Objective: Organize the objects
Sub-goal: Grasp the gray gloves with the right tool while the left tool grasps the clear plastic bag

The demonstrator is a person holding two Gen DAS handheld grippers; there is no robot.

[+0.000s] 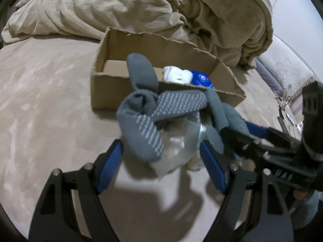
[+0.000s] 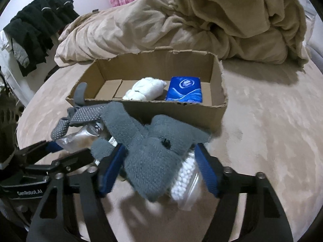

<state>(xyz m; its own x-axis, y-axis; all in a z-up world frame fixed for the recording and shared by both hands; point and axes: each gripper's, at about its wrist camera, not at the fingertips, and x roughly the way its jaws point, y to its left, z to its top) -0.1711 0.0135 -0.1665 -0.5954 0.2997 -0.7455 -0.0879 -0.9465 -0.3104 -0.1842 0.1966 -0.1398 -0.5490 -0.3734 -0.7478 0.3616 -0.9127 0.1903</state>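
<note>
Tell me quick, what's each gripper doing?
Left gripper: tongs open around a clear bag, not clamped.
Right gripper: cannot tell; grey sock between its tongs.

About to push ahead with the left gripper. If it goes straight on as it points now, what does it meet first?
The left gripper would first meet the gray sock draped over a clear bag between its open fingers. The cardboard box stands beyond; the depth is hard to judge.

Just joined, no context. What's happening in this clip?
A person with two handheld tongs is tidying items on a bed into a cardboard box. A grey grip sock is draped over a clear bag of cotton swabs, between the right tongs. The left tongs are open around the clear bag. A white sock bundle and a blue tissue pack are already in the box.
</note>
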